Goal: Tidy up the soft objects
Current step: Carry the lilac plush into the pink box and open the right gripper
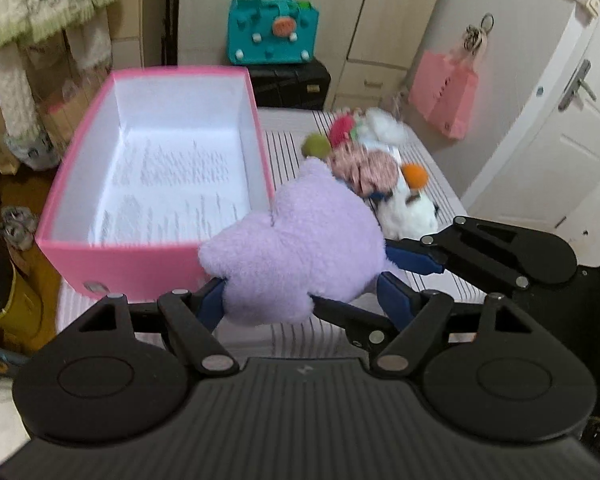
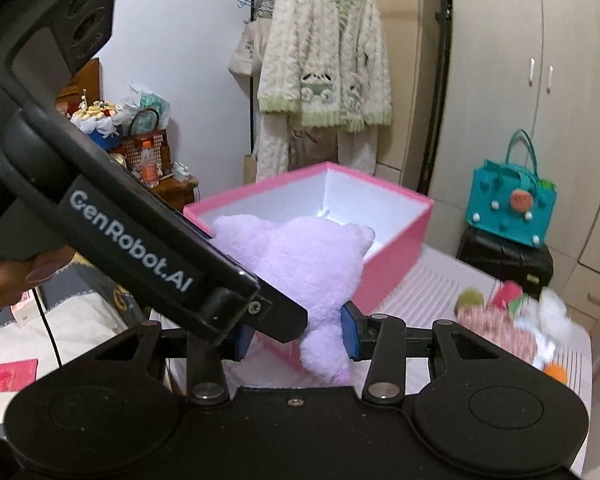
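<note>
A lilac star-shaped plush (image 1: 296,252) hangs in the air just right of the open pink box (image 1: 156,264). My left gripper (image 1: 300,300) is shut on its lower part. My right gripper (image 1: 392,256) comes in from the right and grips the same plush. In the right wrist view the plush (image 2: 300,264) sits between my right gripper's blue pads (image 2: 350,332), with the left gripper's body across the left side. The box (image 2: 396,256) is white inside and holds nothing I can see.
A pile of small soft toys (image 1: 376,164) lies on the striped surface (image 1: 288,152) right of the box. A teal felt bag (image 1: 272,28) stands on a black case (image 1: 292,84) behind. A fluffy jacket (image 2: 324,64) hangs beyond the box.
</note>
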